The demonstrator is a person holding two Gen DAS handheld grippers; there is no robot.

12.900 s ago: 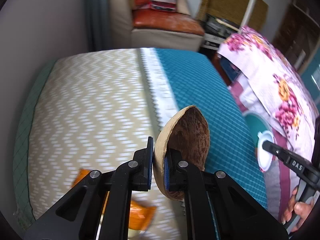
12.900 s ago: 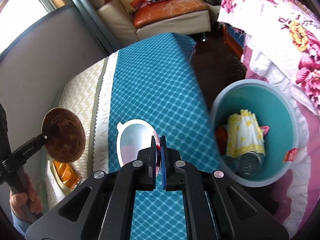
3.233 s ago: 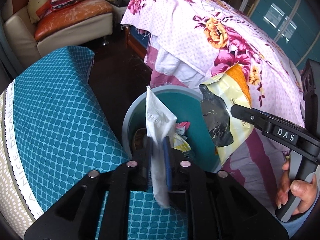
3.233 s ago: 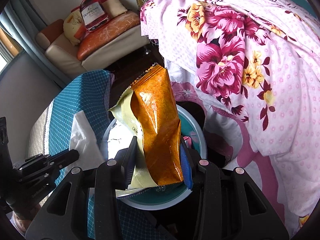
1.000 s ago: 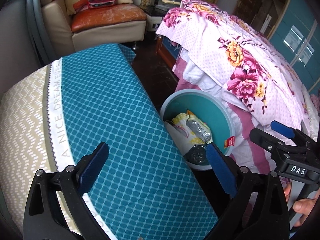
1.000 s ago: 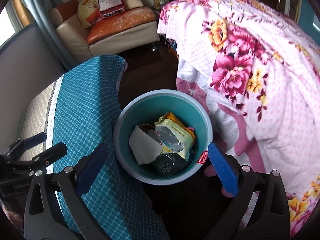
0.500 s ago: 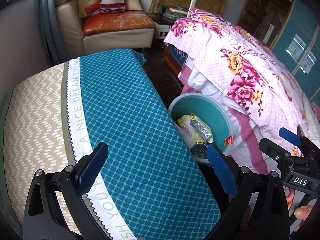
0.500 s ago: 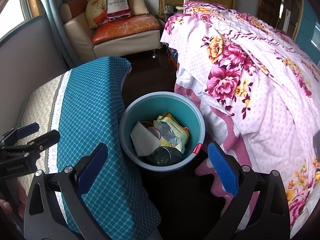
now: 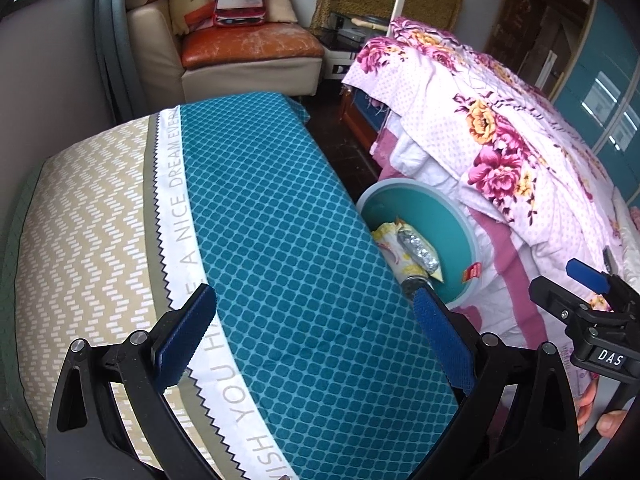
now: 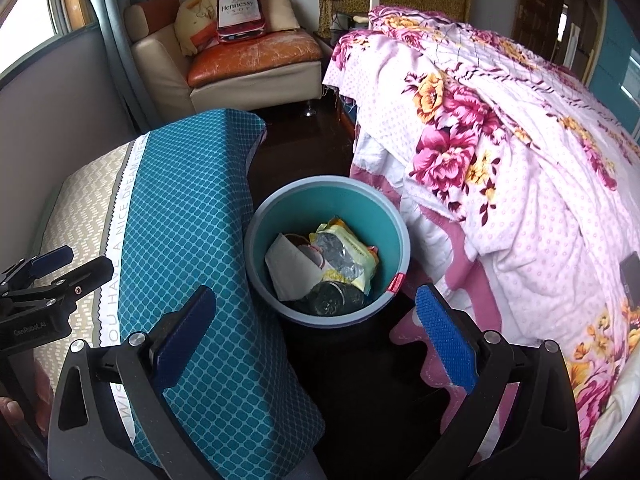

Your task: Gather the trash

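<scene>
A teal trash bin [image 10: 394, 216] stands on the dark floor between the cushioned table and the bed; it also shows in the left wrist view [image 9: 448, 216]. Inside lie a yellow snack bag [image 10: 348, 256], a white tissue [image 10: 290, 268] and a dark round can [image 10: 330, 298]. My left gripper [image 9: 314, 334] is open and empty above the teal table cover [image 9: 280, 220]. My right gripper [image 10: 316, 338] is open and empty, held above and in front of the bin. Each gripper shows at the edge of the other's view.
A bed with a pink floral quilt [image 10: 500, 128] fills the right side. A beige sofa with an orange cushion [image 10: 252, 60] and a Hennessy bottle-shaped pillow [image 10: 238, 10] stands at the back. The table cover's beige zigzag half [image 9: 88, 216] lies at the left.
Both grippers, open and empty, have pulled back and up from the bin, so more of the room shows. The bin's contents have not moved.
</scene>
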